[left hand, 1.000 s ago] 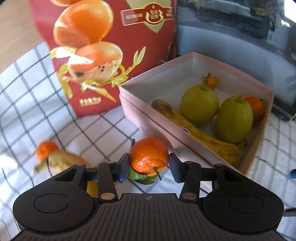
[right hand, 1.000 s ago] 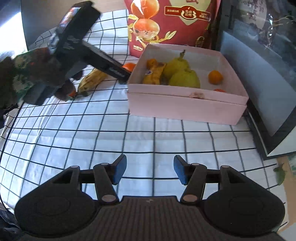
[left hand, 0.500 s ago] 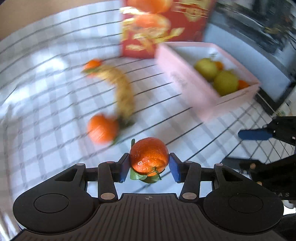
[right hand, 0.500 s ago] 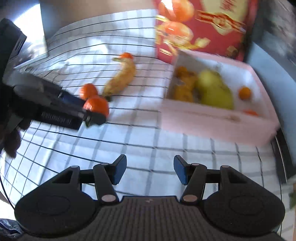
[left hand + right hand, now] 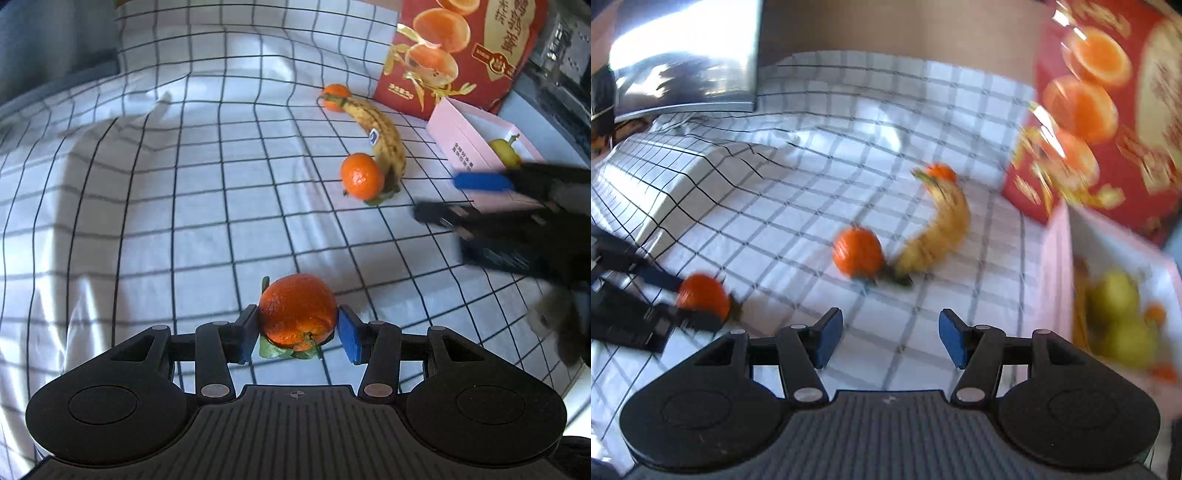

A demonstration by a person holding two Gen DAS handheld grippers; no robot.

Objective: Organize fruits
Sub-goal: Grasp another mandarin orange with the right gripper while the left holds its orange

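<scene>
My left gripper is shut on a mandarin with green leaves, low over the checked cloth; it also shows in the right wrist view. A second mandarin lies against a spotted banana, with a third mandarin at the banana's stem. My right gripper is open and empty, and shows at the right of the left wrist view. The pink box holds pears, a banana and small mandarins.
A red mandarin carton stands behind the pink box. The checked cloth is rumpled at the left and far side. A shiny metal object sits at the far left. A dark appliance stands right of the box.
My left gripper has swung away from the pink box to the left with the mandarin held. My right gripper has turned left toward the loose banana and mandarin.
</scene>
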